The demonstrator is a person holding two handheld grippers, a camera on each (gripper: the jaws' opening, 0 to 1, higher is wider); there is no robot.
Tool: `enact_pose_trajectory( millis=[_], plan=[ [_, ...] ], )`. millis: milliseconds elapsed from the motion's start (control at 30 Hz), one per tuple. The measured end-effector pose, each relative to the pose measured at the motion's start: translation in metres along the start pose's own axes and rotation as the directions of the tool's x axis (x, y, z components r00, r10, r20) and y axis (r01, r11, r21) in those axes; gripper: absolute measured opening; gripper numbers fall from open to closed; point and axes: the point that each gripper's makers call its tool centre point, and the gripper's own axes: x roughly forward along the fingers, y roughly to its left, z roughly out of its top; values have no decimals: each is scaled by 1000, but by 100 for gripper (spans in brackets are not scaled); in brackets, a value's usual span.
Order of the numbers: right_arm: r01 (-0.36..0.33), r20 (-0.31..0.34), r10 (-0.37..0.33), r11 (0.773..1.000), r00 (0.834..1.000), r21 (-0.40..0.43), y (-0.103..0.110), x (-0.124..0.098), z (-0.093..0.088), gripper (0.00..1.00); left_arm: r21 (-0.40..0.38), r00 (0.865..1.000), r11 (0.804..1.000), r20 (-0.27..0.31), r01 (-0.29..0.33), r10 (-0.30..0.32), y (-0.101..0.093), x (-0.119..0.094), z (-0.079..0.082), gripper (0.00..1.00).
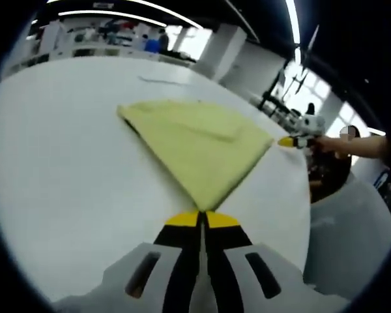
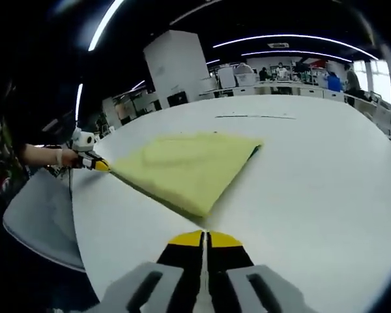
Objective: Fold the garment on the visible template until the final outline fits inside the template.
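A folded yellow garment (image 1: 199, 143) lies flat on the white table (image 1: 65, 176), shaped roughly like a triangle. A thin dark strip (image 1: 131, 127) shows under its far edge. My left gripper (image 1: 204, 216) is shut, its yellow tips touching the garment's near corner, with no cloth seen between the jaws. The right gripper (image 1: 288, 141) sits at the garment's right corner. In the right gripper view, the garment (image 2: 186, 166) lies ahead of my shut right gripper (image 2: 205, 236), with a small gap to its corner. The left gripper (image 2: 99, 164) touches the left corner.
A person's forearm (image 1: 358, 147) holds the right gripper, and another forearm (image 2: 42, 155) holds the left gripper. A grey rounded seat (image 2: 39, 218) stands beside the table's edge. A thin dark line (image 2: 254, 117) marks the table beyond the garment. Desks and people fill the far background.
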Motion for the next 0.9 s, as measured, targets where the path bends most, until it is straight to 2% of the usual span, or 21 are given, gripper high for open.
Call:
enact_pose_trajectory(
  millis=[33, 67, 100, 167, 200, 300, 533, 700, 900],
  plan=[
    [-3, 5, 2, 1000, 1000, 8, 1, 3, 3, 17, -4, 1000, 1000, -2, 0, 0, 0, 0, 0, 0],
    [0, 2, 0, 1000, 1000, -8, 1, 6, 5, 18, -3, 1000, 1000, -3, 0, 0, 0, 0, 0, 0],
    [7, -13, -8, 998, 1000, -55, -2, 8, 5, 14, -2, 1000, 1000, -3, 0, 0, 0, 0, 0, 0],
    [-1, -11, 1, 999, 1000, -41, -2, 13, 7, 3, -1, 1000, 1000, -4, 0, 0, 0, 0, 0, 0],
    [-3, -8, 3, 1000, 1000, -15, -3, 17, 9, 1, -4, 1000, 1000, -3, 0, 0, 0, 0, 0, 0],
    [-5, 2, 5, 1000, 1000, -24, -2, 19, 12, 0, -6, 1000, 1000, -5, -2, 1, 0, 0, -1, 0],
    [-31, 5, 31, 1000, 1000, -1, 6, 4, 8, 0, -6, 1000, 1000, -14, 0, 0, -1, -6, -5, 0],
    [-41, -7, 41, 999, 999, -13, 14, 3, -1, 0, 1, 1000, 1000, -13, 5, -5, -8, -9, -11, 0],
    [-33, -4, 33, 999, 999, -3, 17, 3, 3, 0, 5, 1000, 1000, -6, -15, 15, -6, -14, -10, 0]
  ],
)
